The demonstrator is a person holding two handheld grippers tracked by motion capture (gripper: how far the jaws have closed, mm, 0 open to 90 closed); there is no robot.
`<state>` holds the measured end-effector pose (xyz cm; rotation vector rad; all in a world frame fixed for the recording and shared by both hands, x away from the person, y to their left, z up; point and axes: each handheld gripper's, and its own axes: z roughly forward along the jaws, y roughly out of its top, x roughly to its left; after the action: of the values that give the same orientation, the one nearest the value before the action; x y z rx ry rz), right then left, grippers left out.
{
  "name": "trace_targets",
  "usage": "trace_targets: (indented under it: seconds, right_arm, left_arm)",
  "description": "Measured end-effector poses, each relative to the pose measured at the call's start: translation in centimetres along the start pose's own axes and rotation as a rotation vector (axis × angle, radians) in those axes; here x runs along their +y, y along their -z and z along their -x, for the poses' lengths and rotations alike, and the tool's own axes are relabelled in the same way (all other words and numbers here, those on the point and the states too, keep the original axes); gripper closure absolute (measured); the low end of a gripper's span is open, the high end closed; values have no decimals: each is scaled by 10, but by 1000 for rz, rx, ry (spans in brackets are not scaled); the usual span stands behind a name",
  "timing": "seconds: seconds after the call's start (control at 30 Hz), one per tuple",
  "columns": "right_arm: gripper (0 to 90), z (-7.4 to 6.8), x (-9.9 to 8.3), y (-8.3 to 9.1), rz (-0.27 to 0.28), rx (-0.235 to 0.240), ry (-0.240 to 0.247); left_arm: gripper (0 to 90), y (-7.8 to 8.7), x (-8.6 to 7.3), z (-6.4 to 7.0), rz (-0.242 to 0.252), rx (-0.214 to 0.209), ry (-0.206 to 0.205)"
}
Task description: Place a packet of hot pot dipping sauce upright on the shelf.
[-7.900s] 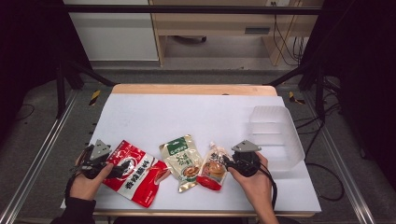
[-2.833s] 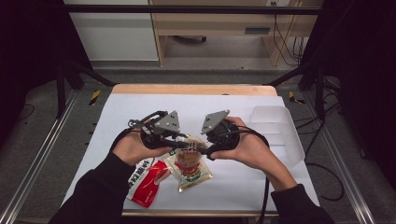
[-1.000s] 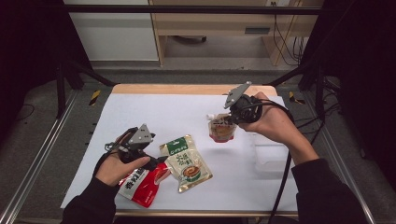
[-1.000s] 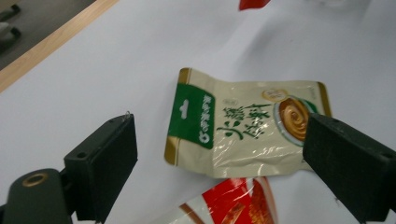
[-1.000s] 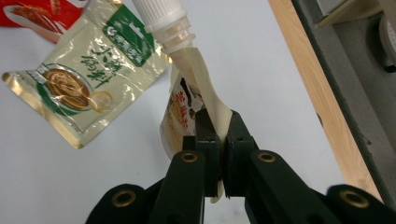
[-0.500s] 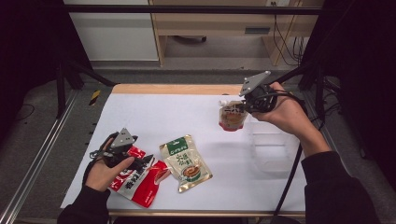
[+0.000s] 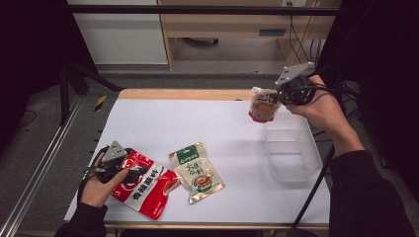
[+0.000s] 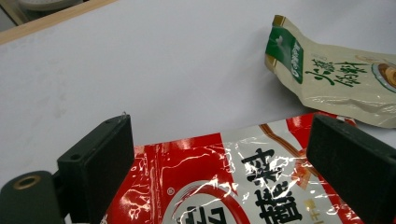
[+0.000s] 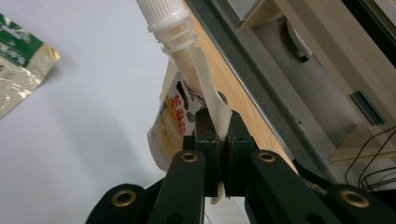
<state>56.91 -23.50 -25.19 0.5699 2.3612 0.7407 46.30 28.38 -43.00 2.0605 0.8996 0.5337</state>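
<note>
From above, the right gripper (image 7: pixel 280 97) at upper right holds a spout pouch (image 7: pixel 262 105) up over the clear bin (image 7: pixel 291 148).

The left gripper (image 8: pixel 219 168) is wide open over the red bag (image 8: pixel 243 186), low in frame.

The right gripper's jaws pinch the pouch's edge.

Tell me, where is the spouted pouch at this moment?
In the high view, the spouted pouch hangs in the right gripper, lifted at the table's far right, just beyond the clear plastic bin.

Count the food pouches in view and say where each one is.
3. The red pouch lies front left under the open left gripper; the green-topped pouch lies beside it; the spouted pouch hangs from the right gripper.
</note>
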Motion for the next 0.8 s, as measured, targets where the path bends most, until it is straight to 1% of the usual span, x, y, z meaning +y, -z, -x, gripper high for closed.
trace_targets:
  seconds: [0.1,0.13,0.17,0.2,0.23,0.27,0.33,0.47,0.53,0.57,0.63,0.77,0.8]
  right_arm:
    - [877,11,-11,-1,-4,-14,-20]
    - [877,16,-19,-3,-10,-20,-30]
    - [877,16,-19,-3,-10,-20,-30]
    - [877,20,-27,-3,-27,-26,-29]
    - [877,20,-27,-3,-27,-26,-29]
    - [877,24,-35,-4,-38,-30,-33]
    - [877,26,-38,-4,-39,-31,-36]
    - [877,34,-54,-7,-43,-29,-46]
    - [877,34,-56,-8,-44,-29,-42]
    - [876,35,-59,-8,-45,-23,-36]
    - [876,37,-64,-10,-30,-10,-34]
    - [875,39,-70,-13,-18,3,-43]
    - [876,39,-71,-13,-25,2,-39]
  left_arm:
    - [77,-2,-2,0,-7,4,4]
    - [77,-2,-2,0,-12,6,-2]
    - [77,-2,-2,0,-12,6,-2]
    - [77,-3,-2,0,-7,4,-1]
    - [77,-3,-2,0,-7,4,-1]
    - [77,-3,-2,0,-6,5,-1]
    - [77,-3,-2,1,-3,3,-1]
    - [77,-3,-2,1,-5,2,-4]
    - [77,-3,-2,0,-7,4,-3]
    - [77,-3,-3,0,-8,6,-1]
    - [77,-3,-3,-1,-10,9,1]
    - [77,-3,-4,-2,-10,5,4]
    - [77,-3,-4,-2,-11,4,2]
